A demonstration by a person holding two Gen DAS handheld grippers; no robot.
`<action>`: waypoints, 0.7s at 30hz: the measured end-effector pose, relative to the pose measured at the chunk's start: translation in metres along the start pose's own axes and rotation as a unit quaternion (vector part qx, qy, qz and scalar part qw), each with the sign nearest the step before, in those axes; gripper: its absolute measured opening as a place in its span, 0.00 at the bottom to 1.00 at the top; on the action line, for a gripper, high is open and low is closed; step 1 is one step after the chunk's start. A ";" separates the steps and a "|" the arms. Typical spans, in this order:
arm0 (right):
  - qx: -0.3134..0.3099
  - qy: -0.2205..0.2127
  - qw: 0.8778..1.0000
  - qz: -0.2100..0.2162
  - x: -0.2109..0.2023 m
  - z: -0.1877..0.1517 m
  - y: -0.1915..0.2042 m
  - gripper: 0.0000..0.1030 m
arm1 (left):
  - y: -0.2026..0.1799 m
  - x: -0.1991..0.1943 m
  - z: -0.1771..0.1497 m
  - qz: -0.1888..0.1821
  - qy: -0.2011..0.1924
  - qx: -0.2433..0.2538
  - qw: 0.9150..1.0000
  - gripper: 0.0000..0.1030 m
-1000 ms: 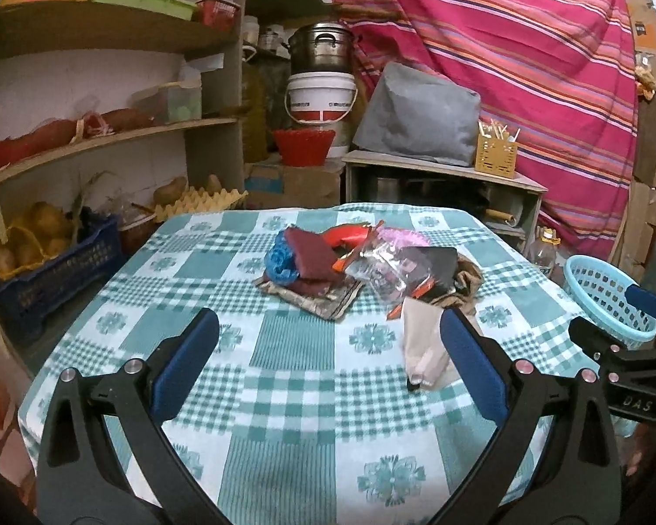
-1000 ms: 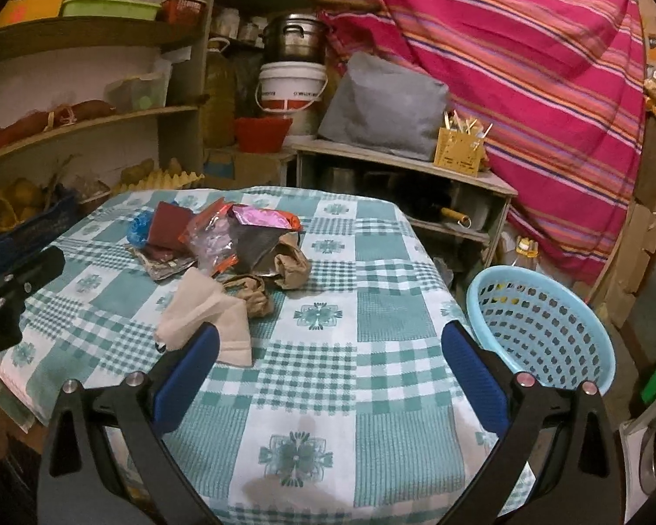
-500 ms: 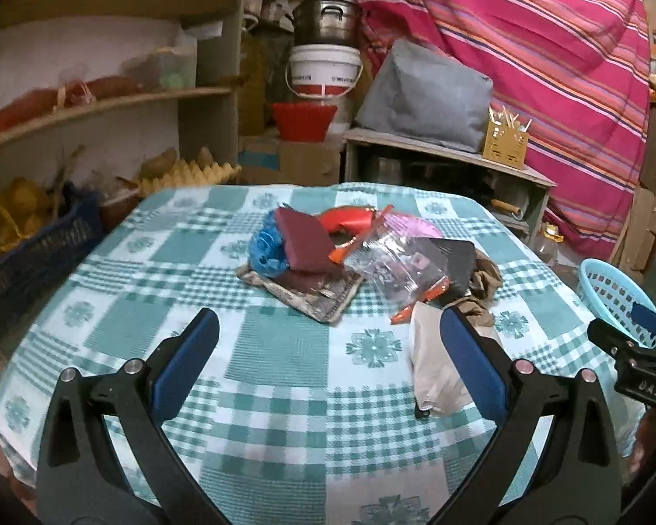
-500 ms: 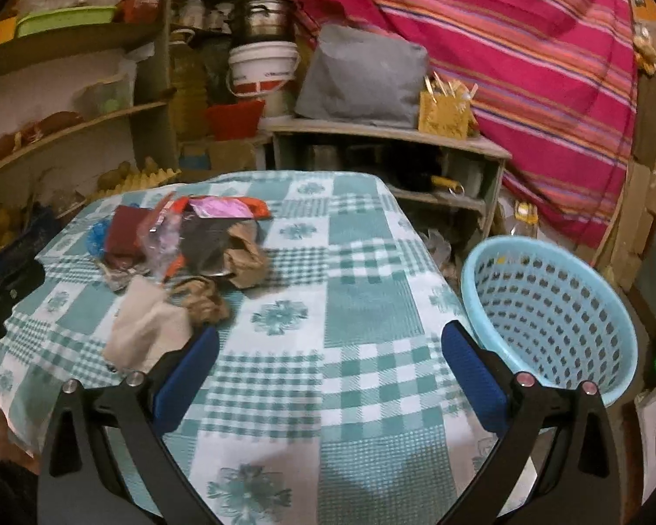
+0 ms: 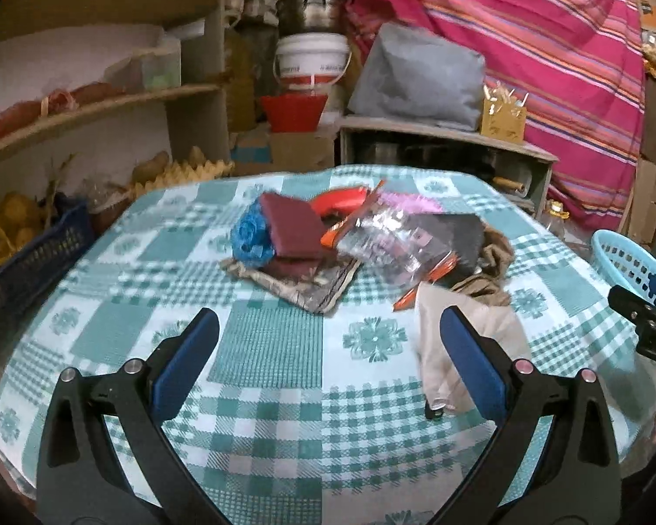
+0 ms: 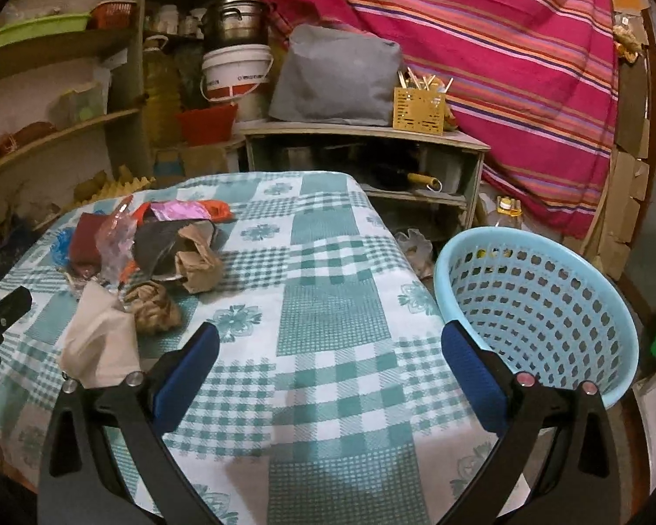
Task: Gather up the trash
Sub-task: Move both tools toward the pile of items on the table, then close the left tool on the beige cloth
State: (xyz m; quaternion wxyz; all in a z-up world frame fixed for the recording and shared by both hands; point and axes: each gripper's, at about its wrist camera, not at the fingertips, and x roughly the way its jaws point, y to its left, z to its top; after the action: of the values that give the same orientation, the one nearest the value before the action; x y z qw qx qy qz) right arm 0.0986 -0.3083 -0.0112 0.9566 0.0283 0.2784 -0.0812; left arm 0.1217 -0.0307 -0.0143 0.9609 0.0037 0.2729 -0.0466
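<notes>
A heap of trash [image 5: 354,245] lies on the green checked tablecloth [image 5: 275,350]: a blue crumpled bag [image 5: 251,236], a maroon packet [image 5: 295,227], a clear wrapper [image 5: 385,245], brown paper [image 6: 197,262] and a beige paper bag [image 5: 463,350] nearest me. My left gripper [image 5: 328,358] hovers open over the cloth in front of the heap, its right finger overlapping the beige bag [image 6: 98,343]. My right gripper [image 6: 328,365] is open above the table's right part, empty. A light blue basket [image 6: 542,306] stands beside the table on the right.
Wooden shelves [image 5: 87,105] with food and a dark blue crate [image 5: 30,262] line the left. Behind the table stand a low cabinet [image 6: 363,153], a white bucket [image 5: 312,63], a pot and a grey bag. A striped pink cloth [image 6: 503,43] hangs at the back.
Both grippers have moved forward and dropped slightly toward the table. The heap looks larger in the left view; the basket has come closer in the right view. Nothing on the table has moved.
</notes>
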 end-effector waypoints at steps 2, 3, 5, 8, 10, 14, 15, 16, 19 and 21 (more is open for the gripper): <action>0.005 -0.002 1.000 0.000 0.000 0.000 -0.002 0.96 | 0.002 -0.001 0.000 -0.005 -0.007 -0.008 1.000 0.95; 0.004 -0.002 1.000 -0.002 0.001 0.000 -0.003 0.96 | 0.003 -0.002 0.000 -0.001 -0.013 -0.007 1.000 0.95; 0.005 -0.001 1.000 -0.004 0.003 0.000 -0.005 0.96 | 0.004 -0.001 0.000 0.010 -0.018 -0.001 1.000 0.95; 0.009 0.002 1.000 -0.008 0.006 -0.001 -0.008 0.96 | 0.006 0.000 -0.001 0.010 -0.019 -0.001 1.000 0.95; 0.013 0.006 1.000 -0.008 0.008 -0.001 -0.009 0.96 | 0.007 0.003 -0.001 0.005 -0.013 -0.005 1.000 0.95; 0.002 -0.002 1.000 -0.016 0.008 0.000 -0.008 0.96 | 0.007 0.003 0.000 -0.001 -0.012 -0.007 1.000 0.95; -0.001 -0.003 1.000 -0.019 0.009 0.000 -0.008 0.96 | 0.006 0.003 0.000 -0.002 -0.013 -0.005 1.000 0.95; -0.003 -0.005 1.000 -0.023 0.009 0.001 -0.008 0.96 | 0.005 0.003 -0.001 -0.004 -0.013 -0.004 1.000 0.95; -0.005 -0.005 0.999 -0.033 0.009 0.001 -0.009 0.96 | 0.001 0.004 -0.002 -0.014 -0.007 -0.001 1.000 0.95; -0.001 -0.005 0.999 -0.036 0.009 0.002 -0.013 0.96 | -0.004 0.007 -0.001 -0.023 0.000 0.002 1.000 0.95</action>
State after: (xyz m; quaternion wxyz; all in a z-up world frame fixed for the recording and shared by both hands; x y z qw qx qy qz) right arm 0.1052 -0.3227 -0.0146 0.9545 0.0171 0.2745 -0.1157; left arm 0.1262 -0.0352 -0.0189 0.9596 -0.0009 0.2724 -0.0696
